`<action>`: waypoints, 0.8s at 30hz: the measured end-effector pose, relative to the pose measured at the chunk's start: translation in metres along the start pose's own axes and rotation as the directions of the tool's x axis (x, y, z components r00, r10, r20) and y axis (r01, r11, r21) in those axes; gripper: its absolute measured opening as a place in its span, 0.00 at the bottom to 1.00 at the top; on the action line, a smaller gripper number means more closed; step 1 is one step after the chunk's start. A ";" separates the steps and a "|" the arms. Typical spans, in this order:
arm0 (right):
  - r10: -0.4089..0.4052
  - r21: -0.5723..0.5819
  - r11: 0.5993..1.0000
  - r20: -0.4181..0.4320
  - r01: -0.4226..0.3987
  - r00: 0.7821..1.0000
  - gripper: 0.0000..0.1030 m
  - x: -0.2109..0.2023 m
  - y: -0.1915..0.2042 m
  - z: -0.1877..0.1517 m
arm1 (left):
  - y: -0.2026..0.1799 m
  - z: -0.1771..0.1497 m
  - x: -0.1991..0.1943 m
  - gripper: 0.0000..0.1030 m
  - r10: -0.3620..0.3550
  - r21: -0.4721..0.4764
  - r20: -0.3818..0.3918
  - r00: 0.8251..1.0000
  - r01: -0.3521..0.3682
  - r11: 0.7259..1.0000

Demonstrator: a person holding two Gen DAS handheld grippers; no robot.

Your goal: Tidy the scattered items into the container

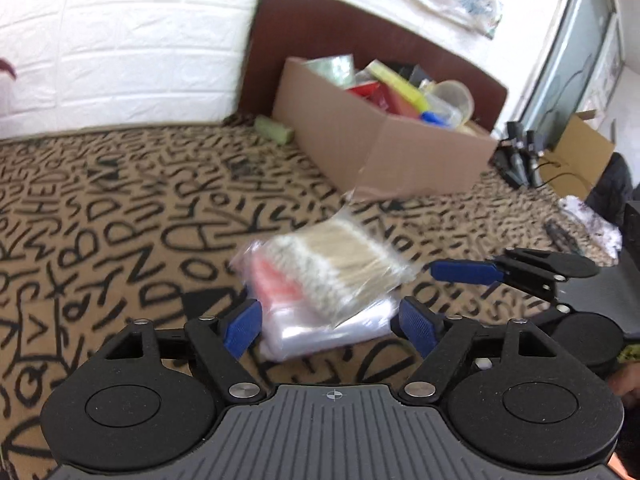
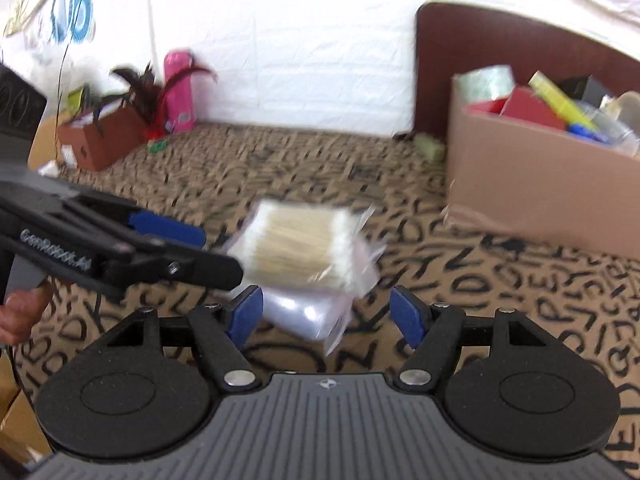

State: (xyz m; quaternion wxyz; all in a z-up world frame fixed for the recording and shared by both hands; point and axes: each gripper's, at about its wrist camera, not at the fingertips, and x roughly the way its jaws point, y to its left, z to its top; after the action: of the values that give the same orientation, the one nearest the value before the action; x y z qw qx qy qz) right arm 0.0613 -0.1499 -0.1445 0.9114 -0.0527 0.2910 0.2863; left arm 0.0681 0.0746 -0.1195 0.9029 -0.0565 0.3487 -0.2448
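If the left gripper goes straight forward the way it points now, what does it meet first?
Probably the clear plastic packet of cotton swabs, lying just beyond the left gripper, whose jaws stand apart. The cardboard box is farther back; blur leaves depth uncertain.

Tan bedspread [image 1: 120,208], black letters; brown box [image 1: 360,140]

The packet of cotton swabs [image 1: 324,280] lies on the patterned bed cover [image 1: 120,208], just ahead of the left gripper [image 1: 332,326], between its parted jaws. The right gripper [image 2: 326,316] sits to the right of the left one, with the packet ahead of it too. The cardboard box [image 1: 360,136] stands behind the packet, against the headboard [image 1: 340,32], with assorted items in it. A small roll [image 1: 274,129] lies left of the box.
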 end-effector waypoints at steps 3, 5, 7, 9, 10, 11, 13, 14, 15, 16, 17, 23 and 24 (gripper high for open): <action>-0.018 -0.005 1.000 0.006 0.018 1.000 0.71 0.006 -0.002 0.005 | -0.009 0.009 0.007 0.79 0.018 0.041 0.007 1.000 -0.018 0.999; -0.021 0.000 1.000 -0.011 0.021 1.000 0.69 0.016 -0.007 0.006 | -0.007 0.014 0.017 0.79 0.027 0.040 -0.007 1.000 -0.026 0.999; 0.008 0.021 1.000 -0.029 -0.007 1.000 0.68 0.024 -0.012 0.006 | 0.000 0.018 0.026 0.79 0.018 -0.011 -0.031 0.999 -0.018 1.000; 0.045 0.031 0.999 -0.025 -0.044 0.999 0.67 0.027 -0.013 0.004 | 0.004 0.021 0.032 0.79 -0.014 -0.028 -0.042 0.999 0.013 1.000; 0.061 0.029 0.998 -0.024 -0.060 0.998 0.64 0.027 -0.013 0.004 | 0.004 0.022 0.035 0.74 -0.022 -0.017 -0.052 0.998 0.021 1.000; 0.073 0.020 0.997 -0.030 -0.072 0.997 0.63 0.028 -0.011 0.005 | 0.003 0.022 0.038 0.68 -0.027 0.001 -0.062 0.998 0.028 1.000; 0.082 -0.013 0.996 -0.043 -0.083 0.996 0.60 0.029 -0.007 0.006 | 0.001 0.023 0.042 0.64 -0.026 0.037 -0.076 0.997 0.029 0.999; 0.085 -0.031 0.996 -0.043 -0.086 0.995 0.60 0.028 -0.005 0.006 | 0.001 0.024 0.042 0.64 -0.027 0.041 -0.078 0.997 0.031 0.999; 0.089 -0.044 0.995 -0.041 -0.091 0.995 0.60 0.026 -0.004 0.007 | 0.003 0.025 0.041 0.65 -0.031 0.038 -0.078 0.996 0.034 0.999; 0.094 -0.049 0.994 -0.039 -0.096 0.995 0.61 0.025 -0.004 0.009 | 0.005 0.025 0.040 0.67 -0.033 0.032 -0.076 0.997 0.036 0.999; 0.097 -0.048 0.994 -0.037 -0.099 0.995 0.62 0.025 -0.005 0.010 | 0.005 0.026 0.040 0.69 -0.031 0.029 -0.073 0.997 0.034 0.999; 0.110 -0.040 0.993 -0.046 -0.112 0.993 0.59 0.037 -0.003 0.014 | 0.007 0.030 0.044 0.60 -0.035 0.036 -0.091 0.995 0.039 0.999; 0.101 -0.043 0.994 -0.044 -0.103 0.994 0.58 0.039 -0.002 0.013 | 0.006 0.030 0.046 0.60 -0.028 0.046 -0.092 0.995 0.033 0.998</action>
State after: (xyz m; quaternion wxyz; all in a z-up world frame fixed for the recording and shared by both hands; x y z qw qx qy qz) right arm 0.0948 -0.1295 -0.1557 0.8878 -0.0643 0.3056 0.3379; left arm 0.1190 0.0555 -0.1262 0.8832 -0.0293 0.3830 -0.2690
